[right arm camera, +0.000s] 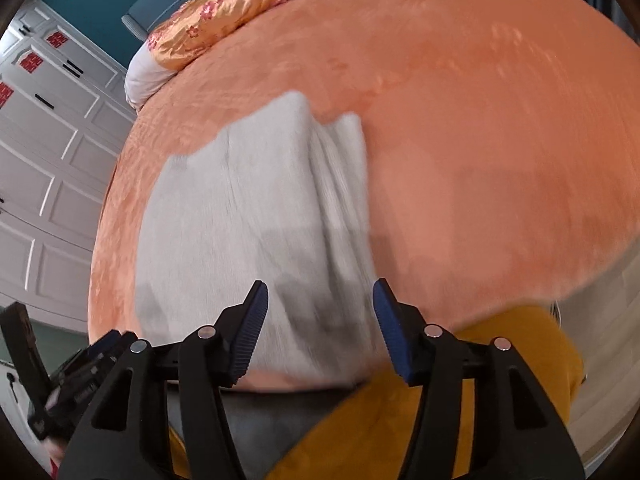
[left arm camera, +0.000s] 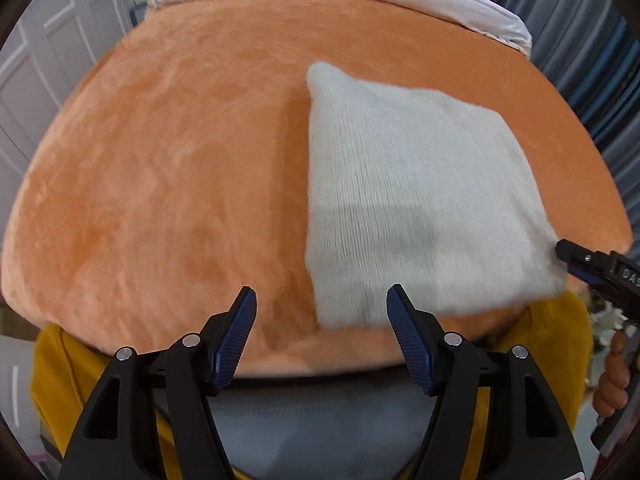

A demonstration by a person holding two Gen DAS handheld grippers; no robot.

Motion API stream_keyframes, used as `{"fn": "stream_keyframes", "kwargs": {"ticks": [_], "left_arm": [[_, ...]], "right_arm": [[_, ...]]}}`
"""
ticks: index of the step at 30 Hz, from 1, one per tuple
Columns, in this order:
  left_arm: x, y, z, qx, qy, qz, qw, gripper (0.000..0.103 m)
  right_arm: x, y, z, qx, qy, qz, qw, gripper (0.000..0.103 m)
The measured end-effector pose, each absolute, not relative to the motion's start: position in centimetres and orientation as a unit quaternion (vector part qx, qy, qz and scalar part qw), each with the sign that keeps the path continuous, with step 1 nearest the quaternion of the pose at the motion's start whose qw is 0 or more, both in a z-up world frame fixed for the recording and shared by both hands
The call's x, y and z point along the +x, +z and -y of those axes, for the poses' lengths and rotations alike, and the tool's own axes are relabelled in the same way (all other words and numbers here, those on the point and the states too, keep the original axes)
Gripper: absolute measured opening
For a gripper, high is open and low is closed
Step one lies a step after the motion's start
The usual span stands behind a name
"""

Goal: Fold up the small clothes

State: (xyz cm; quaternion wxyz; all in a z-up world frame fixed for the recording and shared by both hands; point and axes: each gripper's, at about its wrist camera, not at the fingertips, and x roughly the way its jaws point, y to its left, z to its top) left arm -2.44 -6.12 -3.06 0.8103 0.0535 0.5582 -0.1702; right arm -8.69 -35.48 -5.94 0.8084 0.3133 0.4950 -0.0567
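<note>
A white knitted garment (left arm camera: 412, 200) lies folded into a rough rectangle on the orange plush bedcover (left arm camera: 160, 160). In the right wrist view the garment (right arm camera: 248, 220) shows stacked folded layers along its right side. My left gripper (left arm camera: 320, 292) is open over the bed's near edge, at the garment's near left corner, with nothing pressed between its pads. My right gripper (right arm camera: 321, 284) hangs open just above the garment's near edge, pads apart from the cloth. Its tip (left arm camera: 600, 272) shows at the garment's right corner in the left wrist view.
A golden flowered pillow (right arm camera: 216, 12) and white bedding sit at the head of the bed. White panelled wardrobe doors (right arm camera: 48, 140) stand to the left, a grey-blue curtain (left arm camera: 580, 40) to the right. The person's yellow top (right arm camera: 400, 420) is at the near edge.
</note>
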Motion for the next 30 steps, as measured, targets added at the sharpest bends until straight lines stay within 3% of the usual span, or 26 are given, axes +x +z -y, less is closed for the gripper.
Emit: {"fn": "stream_keyframes", "kwargs": {"ticks": [2, 12, 15, 16, 25, 27, 30], "left_arm": [[-3.6, -3.7, 6.4, 0.062, -0.196, -0.572, 0.794, 0.068], [-1.8, -7.3, 6.4, 0.086, -0.170, -0.561, 0.806, 0.072], [-1.4, -8.3, 5.6, 0.098, -0.147, -0.558, 0.811, 0.072], [-1.2, -8.6, 5.0, 0.088, -0.147, -0.562, 0.809, 0.071], [-0.4, -8.3, 2.9, 0.041, -0.138, -0.569, 0.809, 0.070], [-0.5, -7.8, 2.9, 0.048, -0.139, -0.565, 0.812, 0.070], [-0.3, -8.4, 3.2, 0.066, -0.129, -0.571, 0.808, 0.070]], "right_arm": [[-9.7, -6.3, 35.5, 0.333, -0.052, -0.501, 0.797, 0.059], [-6.1, -7.4, 33.5, 0.375, -0.023, -0.519, 0.768, 0.062], [-4.4, -5.9, 32.5, 0.350, -0.017, -0.515, 0.782, 0.038], [-3.5, -4.5, 31.4, 0.324, -0.008, -0.511, 0.796, 0.020], [-2.6, 8.8, 26.3, 0.272, 0.093, -0.368, 0.884, 0.013], [-3.6, 8.6, 27.2, 0.259, 0.075, -0.366, 0.891, 0.013], [-5.2, 2.8, 30.4, 0.257, -0.002, -0.420, 0.870, 0.013]]}}
